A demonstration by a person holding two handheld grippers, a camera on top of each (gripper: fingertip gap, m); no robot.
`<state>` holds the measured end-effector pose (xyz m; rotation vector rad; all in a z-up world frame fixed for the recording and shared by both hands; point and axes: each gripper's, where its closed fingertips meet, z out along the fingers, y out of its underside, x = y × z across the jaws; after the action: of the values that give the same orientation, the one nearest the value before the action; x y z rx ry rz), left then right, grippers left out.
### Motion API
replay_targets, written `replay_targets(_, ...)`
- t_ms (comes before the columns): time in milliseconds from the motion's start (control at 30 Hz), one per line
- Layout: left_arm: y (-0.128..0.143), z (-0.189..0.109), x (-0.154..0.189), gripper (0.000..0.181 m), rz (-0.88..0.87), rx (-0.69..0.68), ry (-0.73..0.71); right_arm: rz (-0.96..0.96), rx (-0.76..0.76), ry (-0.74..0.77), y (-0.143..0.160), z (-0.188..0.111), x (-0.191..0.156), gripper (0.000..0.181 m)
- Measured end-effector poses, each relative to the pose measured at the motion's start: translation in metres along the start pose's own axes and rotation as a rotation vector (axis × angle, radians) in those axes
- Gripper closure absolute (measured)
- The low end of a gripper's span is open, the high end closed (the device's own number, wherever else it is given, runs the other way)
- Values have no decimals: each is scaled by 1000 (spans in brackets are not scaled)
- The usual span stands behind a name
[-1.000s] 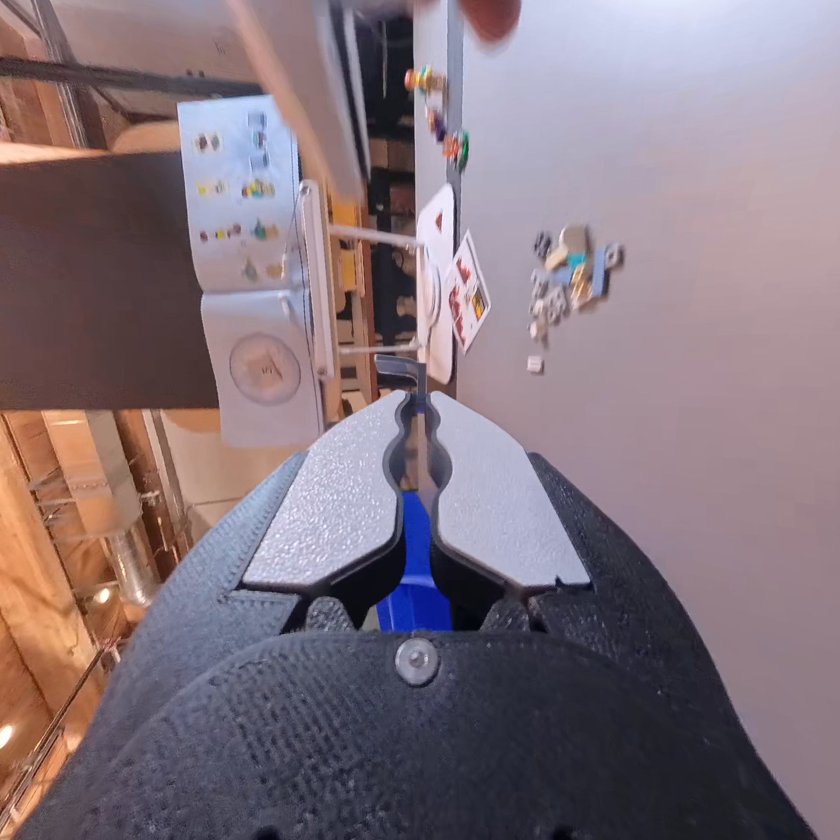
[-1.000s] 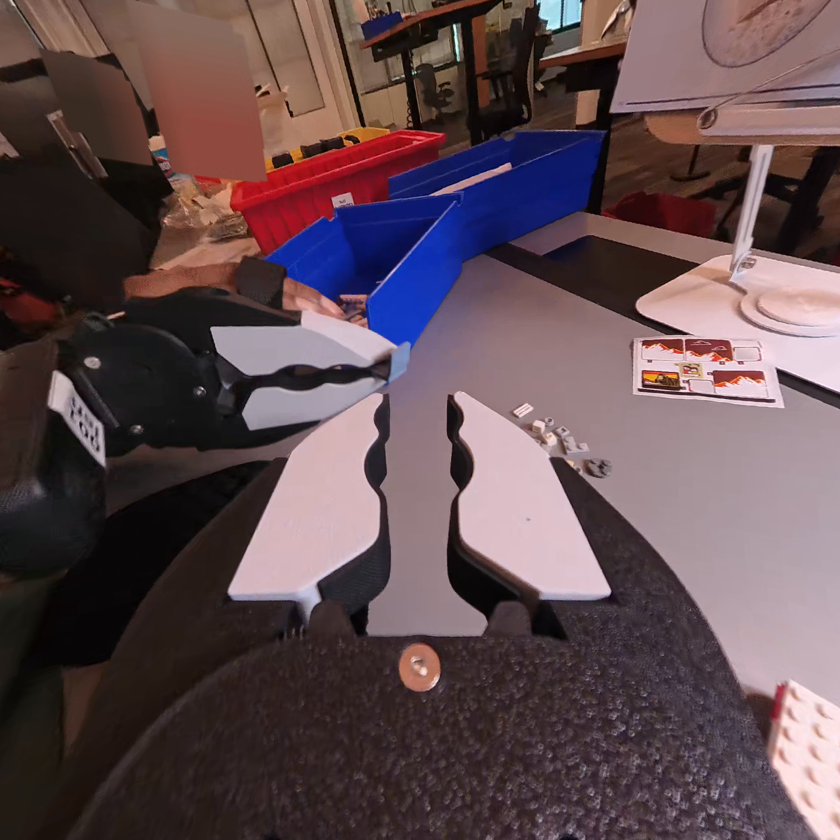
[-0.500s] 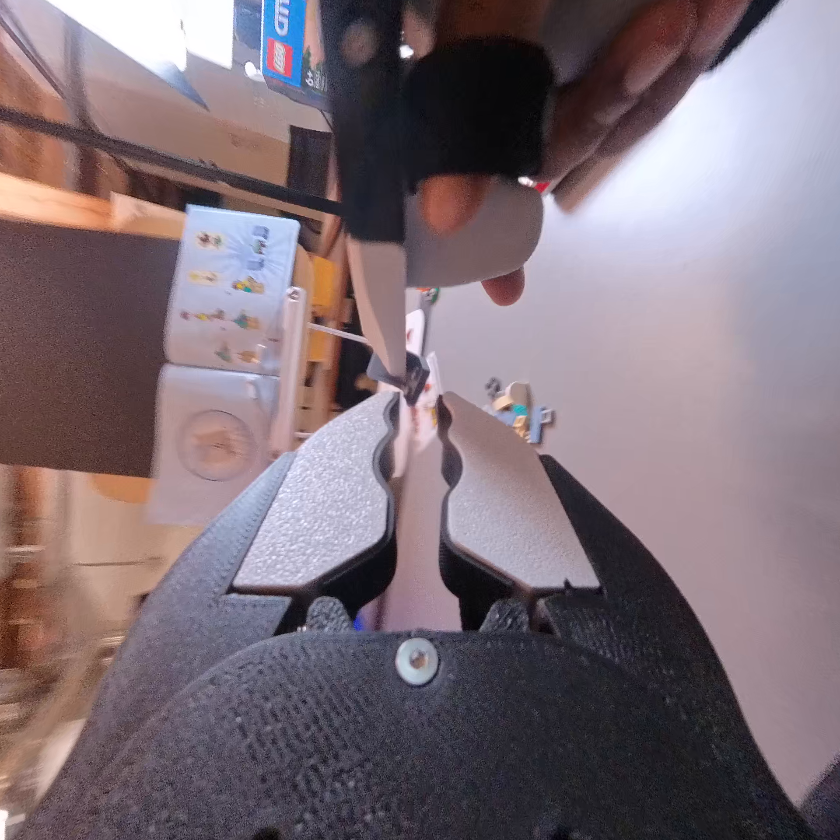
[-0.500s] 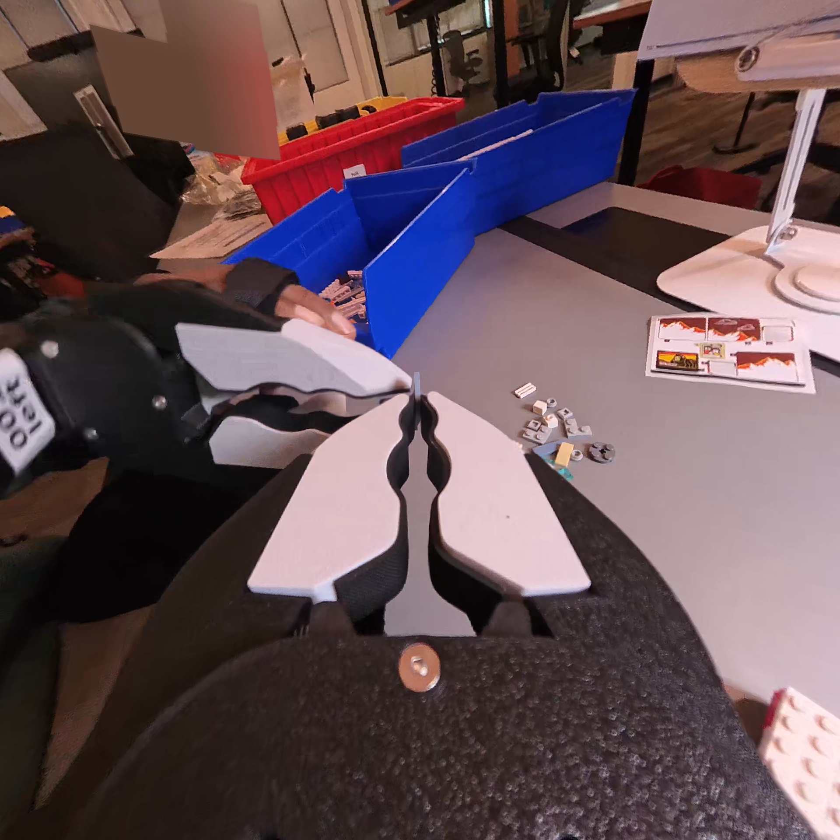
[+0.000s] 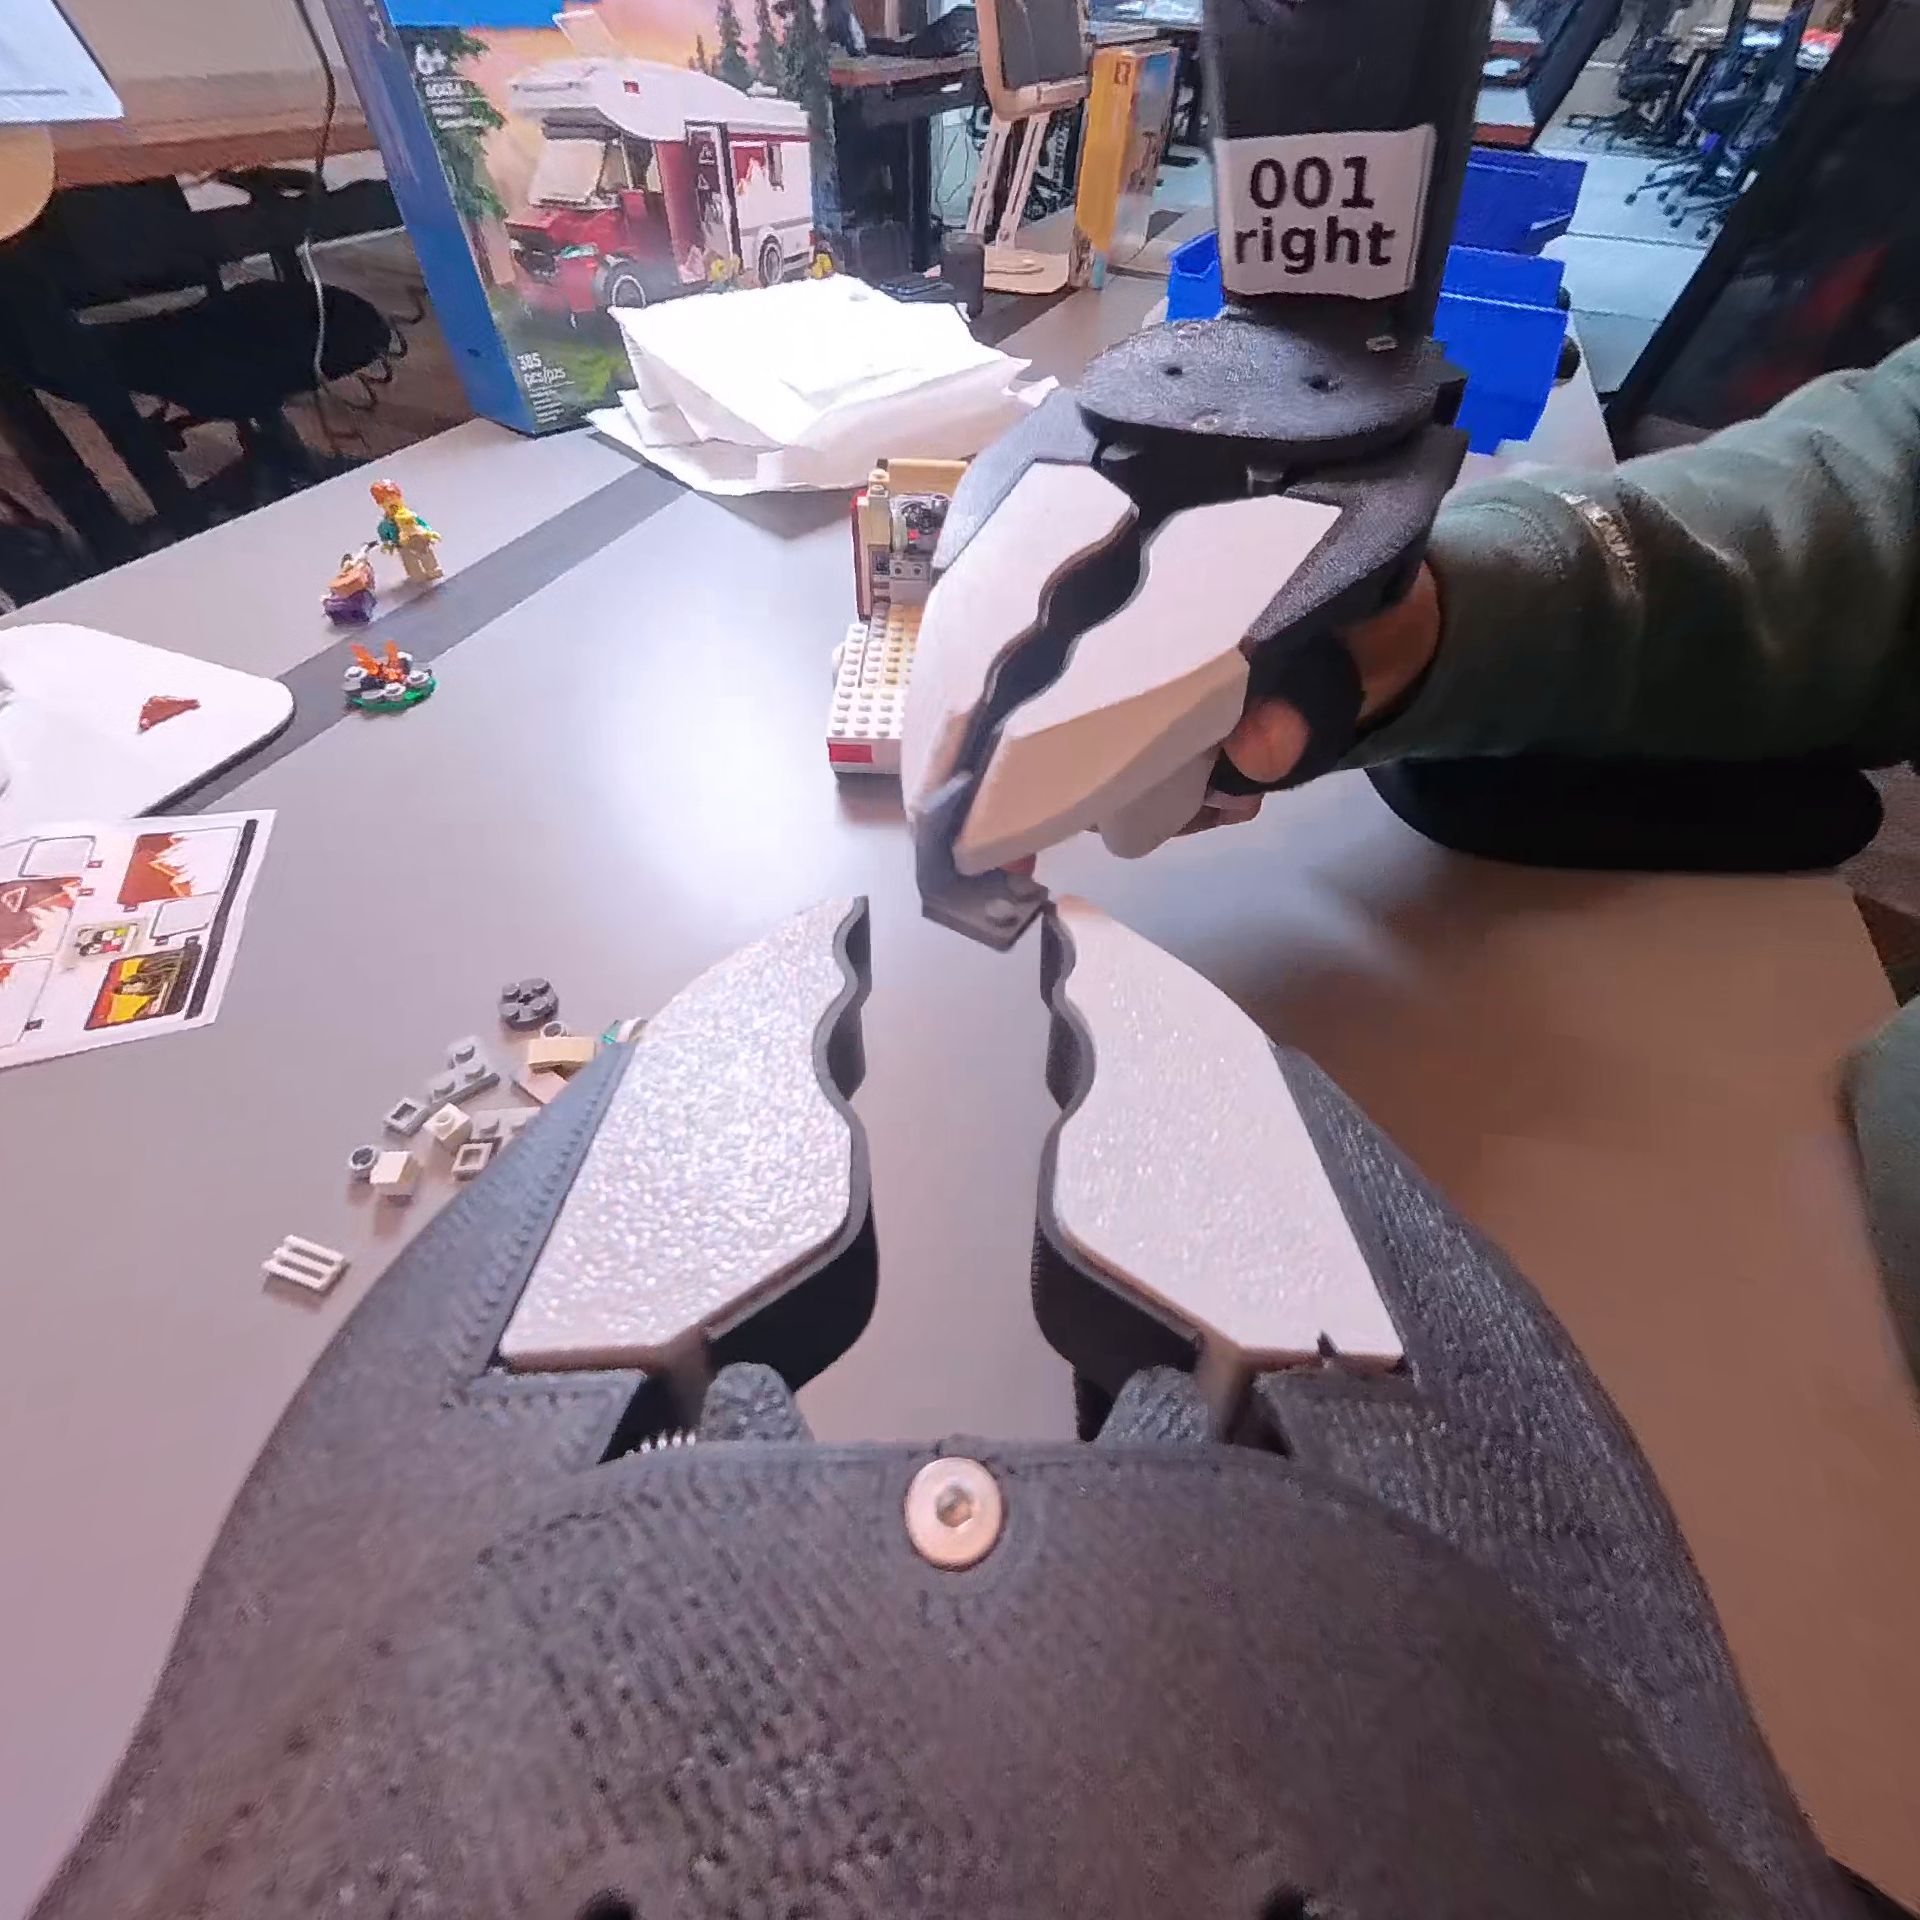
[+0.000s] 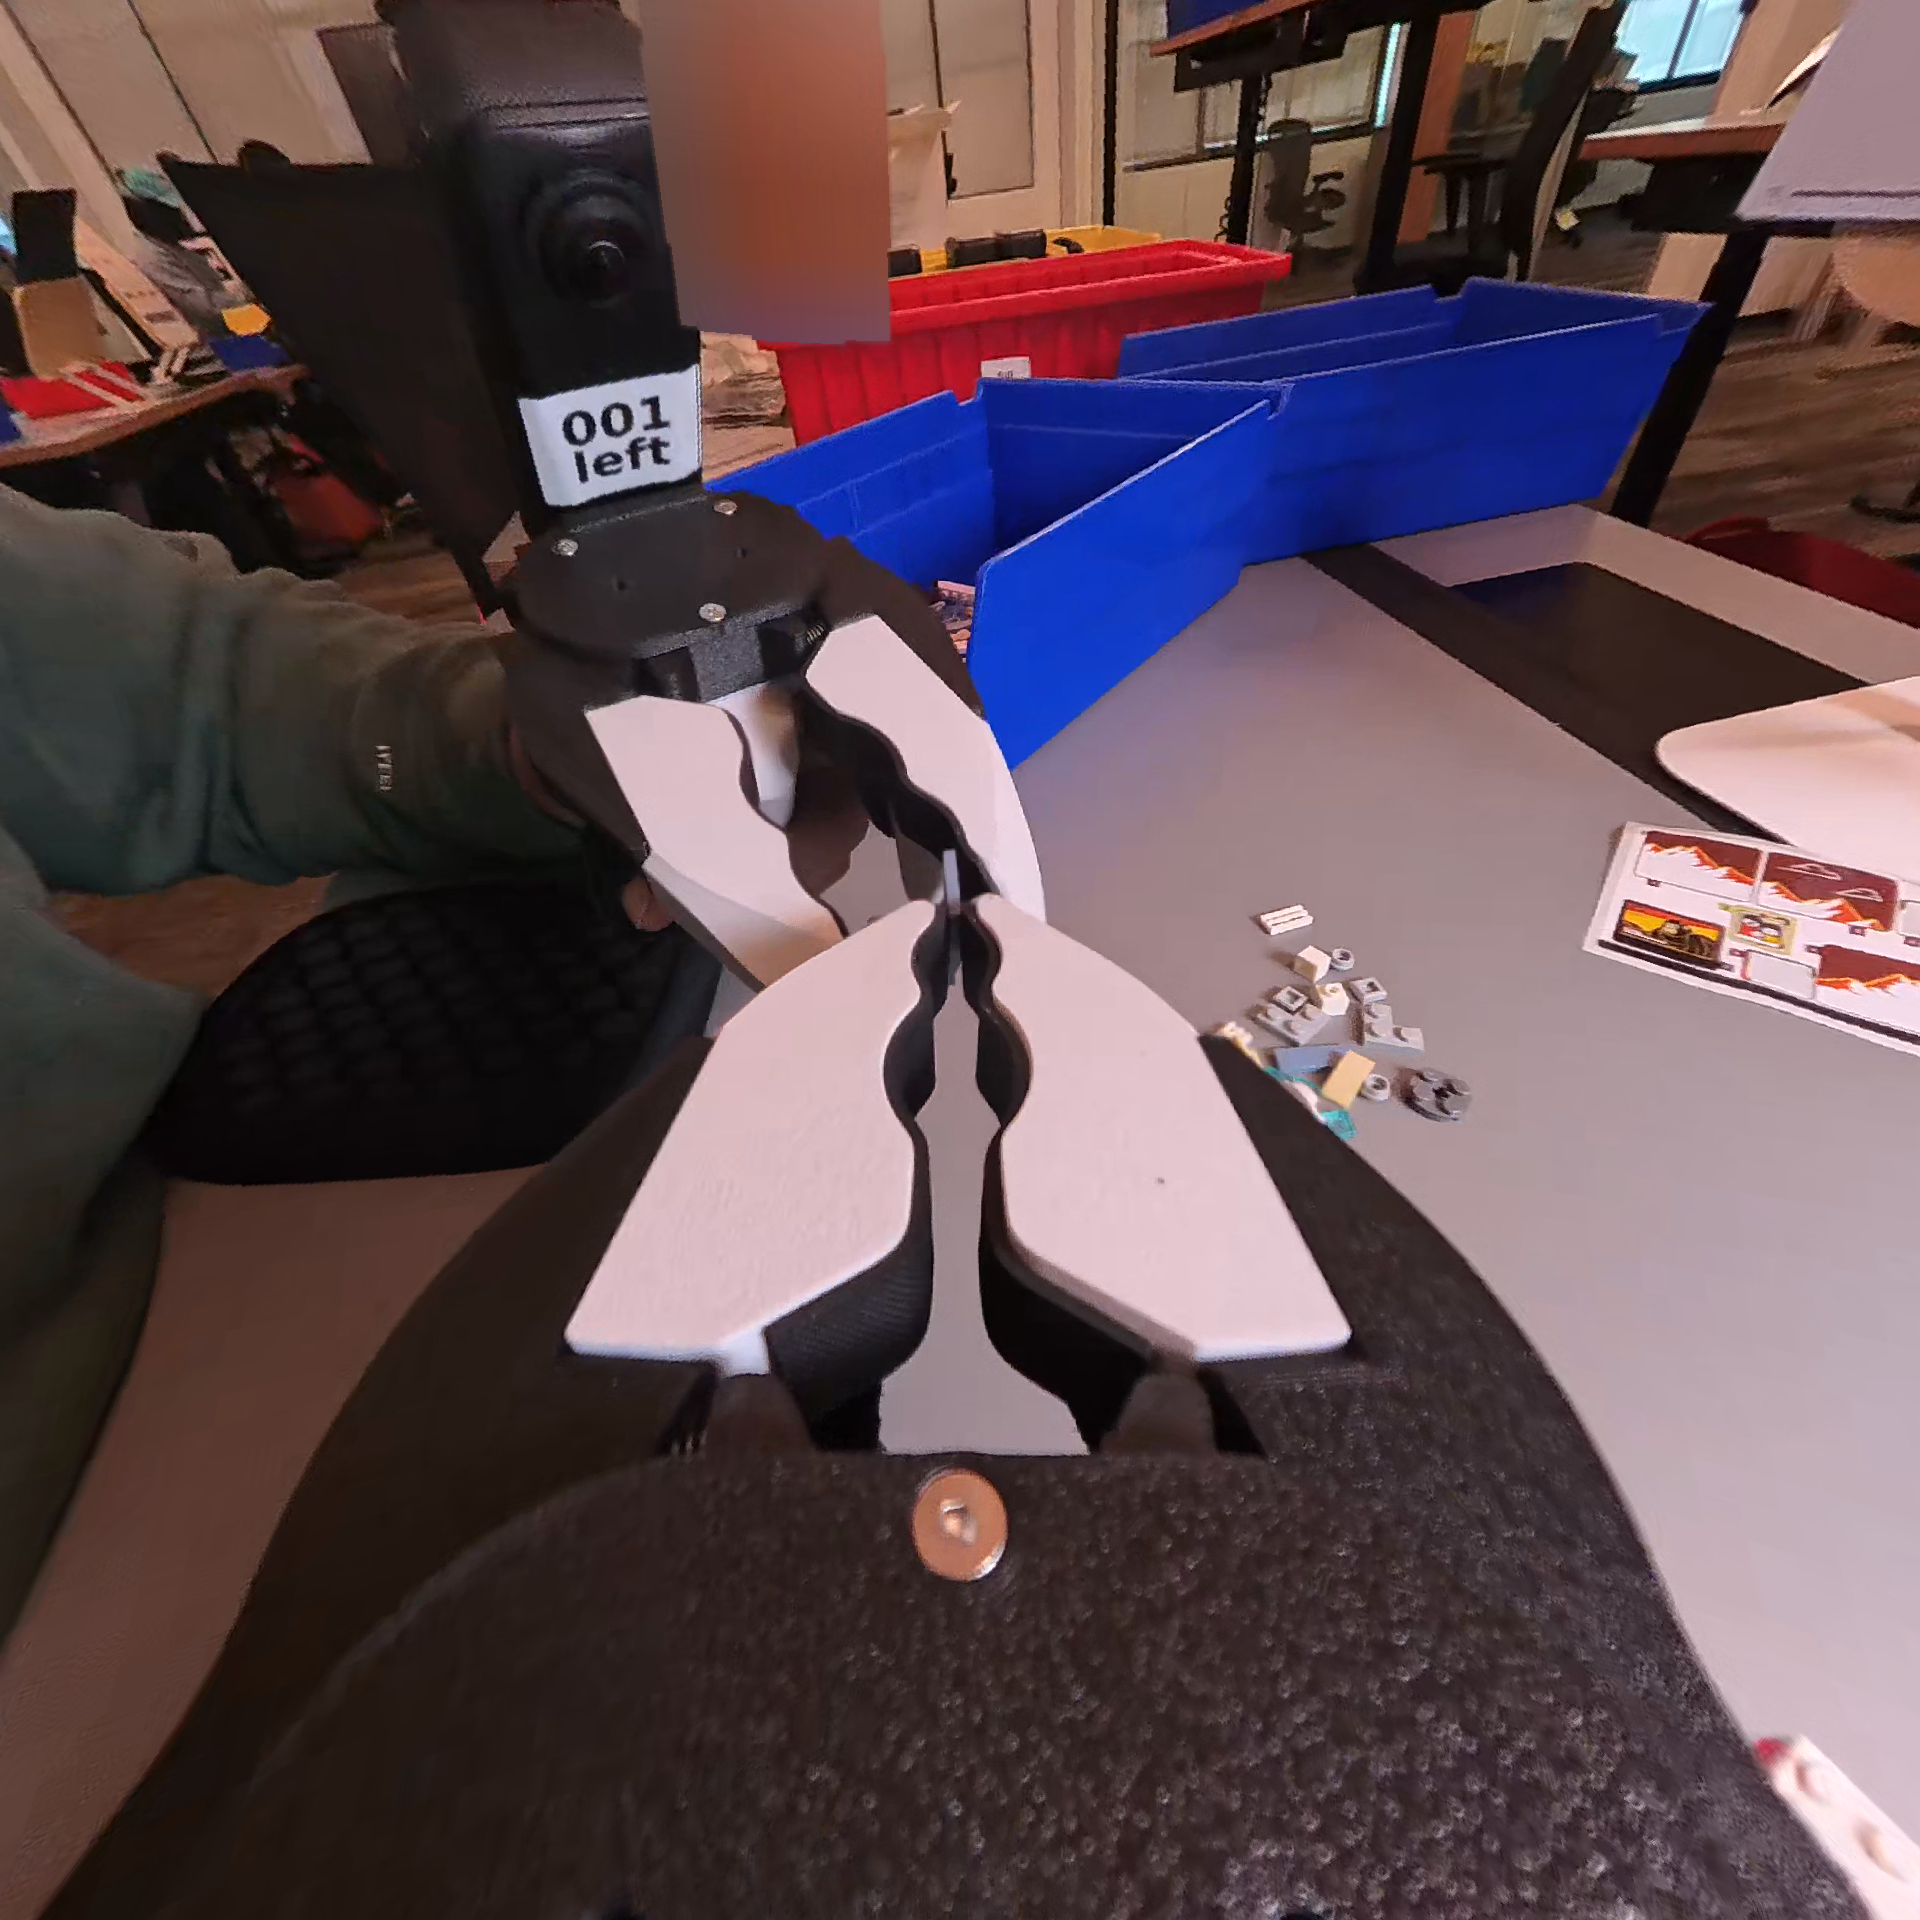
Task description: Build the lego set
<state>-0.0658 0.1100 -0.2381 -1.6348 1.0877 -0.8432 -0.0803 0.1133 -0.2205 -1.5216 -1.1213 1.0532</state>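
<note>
Two risks logged, then tongs state, items listed L to R.

Risk 1: small dark grey flat lego plate (image 5: 977, 906) could slip or twist out. Cause: right gripper (image 5: 961, 831) pinches it only at the very fingertips, on a thin edge, and the plate hangs clear above the grey tabletop (image 5: 623, 810). Any squeeze loss = drop.

Risk 2: a knock. Cause: the plate sits at approx 1 o'clock off the left gripper (image 5: 956, 914), just beside or touching its right fingertip; can't tell which. A closing or sideways move there could lever the plate out of the right tongs' hold.

Left wrist view, L to R:
- white sticker sheet w/ red-orange panels (image 5: 104, 925), 9 o'clock edge.
- loose heap of small grey, tan and white lego bits (image 5: 468, 1101), 9 o'clock of left tongs, on table, untouched.
- left tongs: spread wide, nothing between the fingers.
- part-built white, tan and red lego camper section (image 5: 883, 644), 12 o'clock, behind right tongs, well apart from the loose heap.
- right tongs: closed narrow, clamped on the plate, pointing down toward left tongs.

Right wrist view: right gripper (image 6: 951, 909) nearly closed, thin plate seen edge-on at the tips; left tongs at 11 o'clock, gaping.
</note>
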Motion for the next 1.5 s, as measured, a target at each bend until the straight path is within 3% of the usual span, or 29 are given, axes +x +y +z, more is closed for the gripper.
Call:
replay_targets(100, 2, 1, 8, 159, 65, 16, 21, 3, -12, -38, 3, -1, -4, 179)
replay_targets(533, 17, 8, 13, 161, 114, -24, 9, -64, -124, -74, 19, -6, -5, 179)
replay_targets(733, 20, 10, 14, 161, 114, -32, 16, -93, -174, -98, 23, -8, -6, 179)
replay_targets(800, 21, 11, 12, 150, 94, -37, 10, -131, -202, -85, 21, -15, 5, 179)
replay_targets(900, 18, 8, 9, 150, 78, -27, 4, -198, -303, -39, 14, -32, 48, 179)
replay_targets(1033, 22, 7, 6, 152, 78, -33, -10, -236, -457, 91, 7, -58, 150, 179)
replay_targets(1200, 29, 5, 1, 152, 72, -51, -30, -192, -615, 189, 36, -80, 260, 179)
replay_targets(1333, 23, -2, -7, 152, 79, -35, -68, -135, -629, 224, 60, -80, 302, 179)
replay_targets(1500, 18, -11, -18, 152, 57, -16, -101, -107, -658, 233, 84, -79, 322, 179)
